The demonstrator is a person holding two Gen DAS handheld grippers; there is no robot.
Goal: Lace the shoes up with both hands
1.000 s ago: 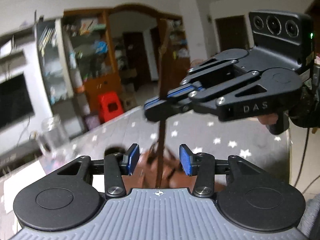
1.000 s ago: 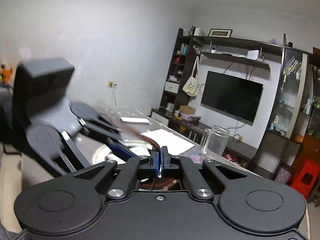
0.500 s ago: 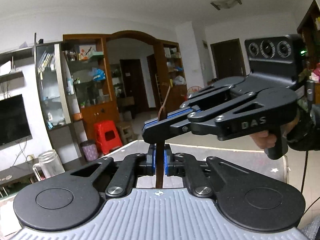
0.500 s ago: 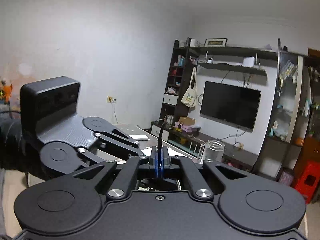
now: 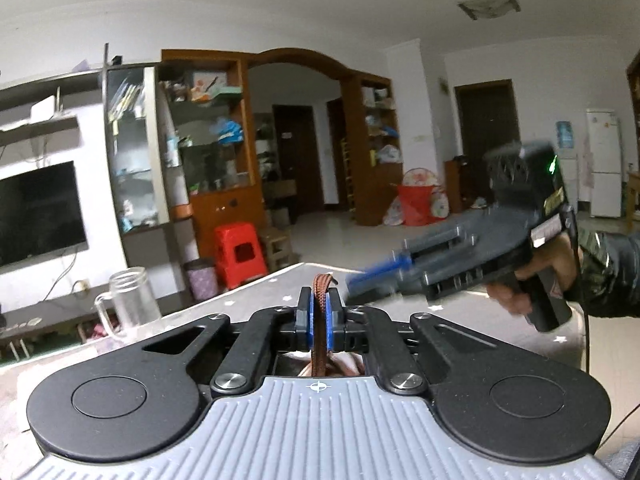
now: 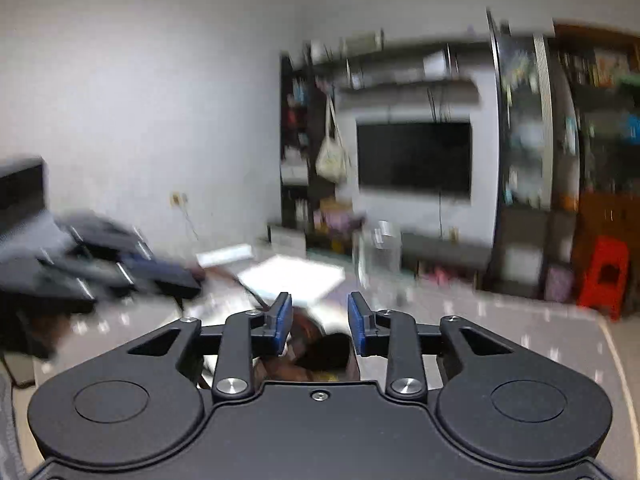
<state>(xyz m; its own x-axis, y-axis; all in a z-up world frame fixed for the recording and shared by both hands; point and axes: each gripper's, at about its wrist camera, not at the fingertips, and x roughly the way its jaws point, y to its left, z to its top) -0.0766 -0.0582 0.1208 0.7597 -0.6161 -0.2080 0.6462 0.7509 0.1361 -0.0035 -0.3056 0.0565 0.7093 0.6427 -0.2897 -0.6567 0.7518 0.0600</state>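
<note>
My left gripper [image 5: 320,312] is shut on a brown braided shoelace [image 5: 322,286], whose end pokes up above the blue pads. A bit of the brown shoe [image 5: 307,369] shows under the jaws. My right gripper [image 5: 370,278], blurred, hangs apart to the right of the lace. In the right wrist view its jaws [image 6: 319,322] are opening, with nothing pressed between the pads. The brown shoe [image 6: 316,350] lies below and beyond them. At the left of that view the left gripper [image 6: 188,280] is blurred, with the lace [image 6: 250,289] running down from it.
A glass mug [image 5: 128,300] stands at the table's left side. The table [image 5: 452,316] has a grey cloth with white stars. White papers [image 6: 292,276] lie beyond the shoe. A person's hand [image 5: 516,296] grips the right tool's handle.
The left jaws closed on the lace a second ago and still hold it. The right gripper, shut on the lace before, has parted its jaws and swung off to the right.
</note>
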